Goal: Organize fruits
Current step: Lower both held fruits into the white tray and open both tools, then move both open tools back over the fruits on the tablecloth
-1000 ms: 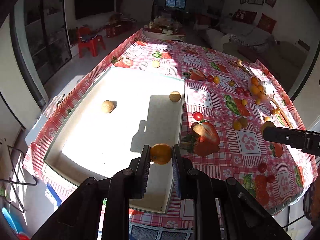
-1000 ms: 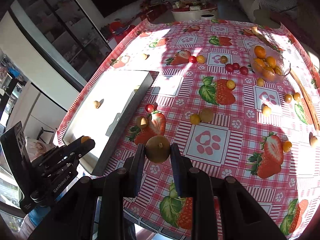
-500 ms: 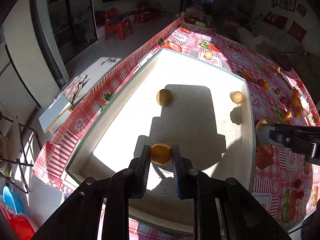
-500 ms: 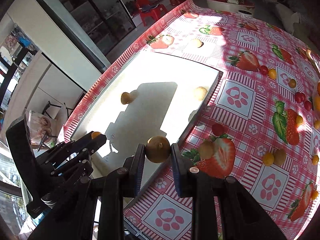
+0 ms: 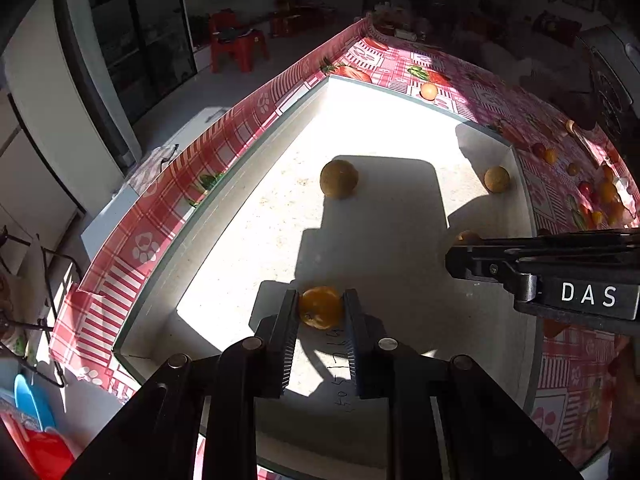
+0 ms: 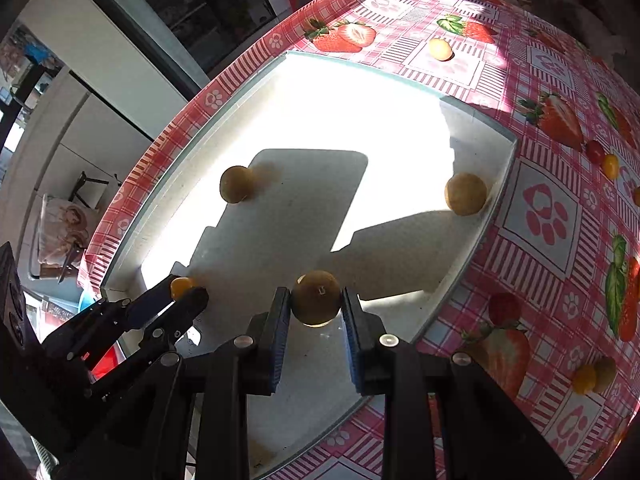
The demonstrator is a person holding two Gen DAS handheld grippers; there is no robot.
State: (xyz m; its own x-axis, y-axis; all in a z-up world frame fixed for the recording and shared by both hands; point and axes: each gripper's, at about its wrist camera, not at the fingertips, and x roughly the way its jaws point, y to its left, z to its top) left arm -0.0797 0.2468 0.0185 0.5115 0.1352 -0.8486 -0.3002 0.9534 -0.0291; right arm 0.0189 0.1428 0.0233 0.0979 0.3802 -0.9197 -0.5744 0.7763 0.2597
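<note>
The white tray [image 6: 496,184] holds two brown round fruits so far — one [image 6: 236,184] toward ten o'clock of its floor in the right wrist view, the other [image 6: 466,194] against the wall at three o'clock. Two more are on their way in. The left gripper [image 5: 320,308] hangs over the tray's near corner with its jaws pinching a small orange fruit [image 5: 320,307], and the right gripper [image 6: 316,300] hangs above the near half of the tray with its jaws clamped on a brownish-green round fruit [image 6: 316,298]. Neither fruit looks to be resting on the tray floor yet; both appear to sit a little above it.

So the sorting seems early. Plenty is left on the strawberry tablecloth [image 6: 552,216]: a pale fruit [image 6: 440,49] just beyond the tray at one o'clock, a red and a yellow one [image 6: 610,166] at three o'clock, a pair [image 6: 594,376] at four o'clock, and in the left wrist view a cluster of orange and red pieces [image 5: 600,196] at the table's far edge — too small to count. The step in hand, by my reading, is setting down these two, then returning for the scattered rest.
</note>
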